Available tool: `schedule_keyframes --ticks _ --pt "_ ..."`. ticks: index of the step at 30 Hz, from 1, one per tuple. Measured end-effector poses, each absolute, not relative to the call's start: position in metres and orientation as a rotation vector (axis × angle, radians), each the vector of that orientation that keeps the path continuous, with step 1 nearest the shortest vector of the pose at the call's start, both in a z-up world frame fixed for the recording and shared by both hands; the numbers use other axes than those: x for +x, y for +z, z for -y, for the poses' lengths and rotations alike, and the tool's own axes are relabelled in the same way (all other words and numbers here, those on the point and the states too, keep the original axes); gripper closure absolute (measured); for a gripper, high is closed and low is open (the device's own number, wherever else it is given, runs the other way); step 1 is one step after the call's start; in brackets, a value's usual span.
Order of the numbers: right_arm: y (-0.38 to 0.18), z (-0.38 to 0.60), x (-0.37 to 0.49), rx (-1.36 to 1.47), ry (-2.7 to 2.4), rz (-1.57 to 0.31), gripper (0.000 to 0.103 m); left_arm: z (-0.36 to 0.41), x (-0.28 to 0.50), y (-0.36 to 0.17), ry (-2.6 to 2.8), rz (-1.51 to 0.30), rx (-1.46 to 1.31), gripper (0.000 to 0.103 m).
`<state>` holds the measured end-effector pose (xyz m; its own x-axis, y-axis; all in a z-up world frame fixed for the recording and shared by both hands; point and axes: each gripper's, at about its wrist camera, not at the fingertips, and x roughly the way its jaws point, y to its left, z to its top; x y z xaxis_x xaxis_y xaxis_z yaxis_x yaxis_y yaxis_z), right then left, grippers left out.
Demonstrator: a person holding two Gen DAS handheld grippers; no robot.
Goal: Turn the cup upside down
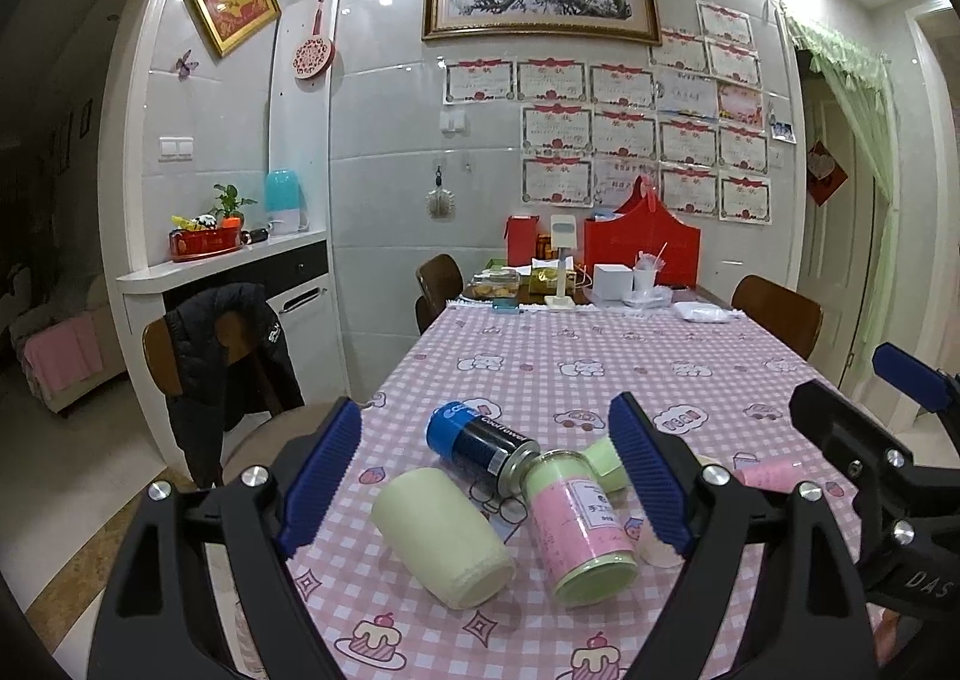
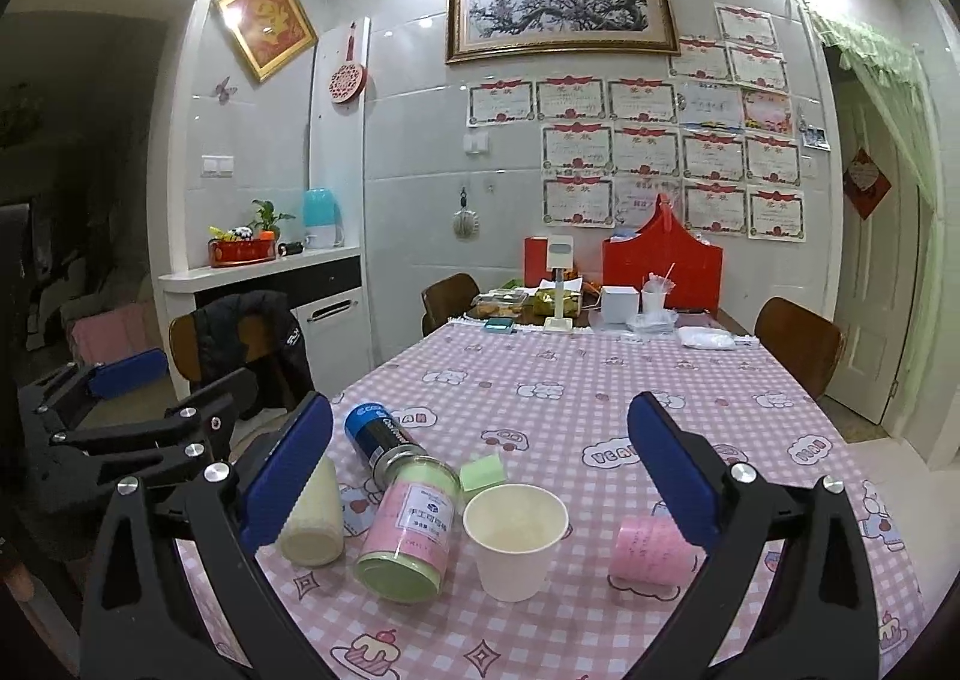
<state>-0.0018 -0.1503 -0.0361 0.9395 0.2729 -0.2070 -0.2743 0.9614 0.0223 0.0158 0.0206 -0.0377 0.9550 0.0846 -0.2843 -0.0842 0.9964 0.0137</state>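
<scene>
A white paper cup [image 2: 515,537] stands upright, mouth up, on the pink checked tablecloth [image 2: 570,398]. My right gripper [image 2: 480,476] is open above and around it, fingers apart, holding nothing. In the left wrist view only the cup's base [image 1: 657,549] shows behind the right finger. My left gripper [image 1: 489,470] is open and empty over a cream roll [image 1: 441,536] and a pink-and-green jar [image 1: 579,524], both lying on their sides.
A blue-capped black can [image 2: 384,440] lies behind the jar [image 2: 414,536]. A green sponge block [image 2: 483,470] and a pink tape roll [image 2: 651,551] flank the cup. Boxes, a red bag [image 2: 660,266] and chairs stand at the table's far end.
</scene>
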Motion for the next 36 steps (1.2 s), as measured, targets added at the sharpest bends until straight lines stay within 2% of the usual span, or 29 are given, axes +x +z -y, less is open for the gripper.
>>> schedule_keyframes --ticks 36 --pt "-0.0349 0.1603 -0.0033 0.016 0.258 -0.213 0.008 -0.0125 0.0095 -0.0314 0.083 -0.255 0.017 0.020"
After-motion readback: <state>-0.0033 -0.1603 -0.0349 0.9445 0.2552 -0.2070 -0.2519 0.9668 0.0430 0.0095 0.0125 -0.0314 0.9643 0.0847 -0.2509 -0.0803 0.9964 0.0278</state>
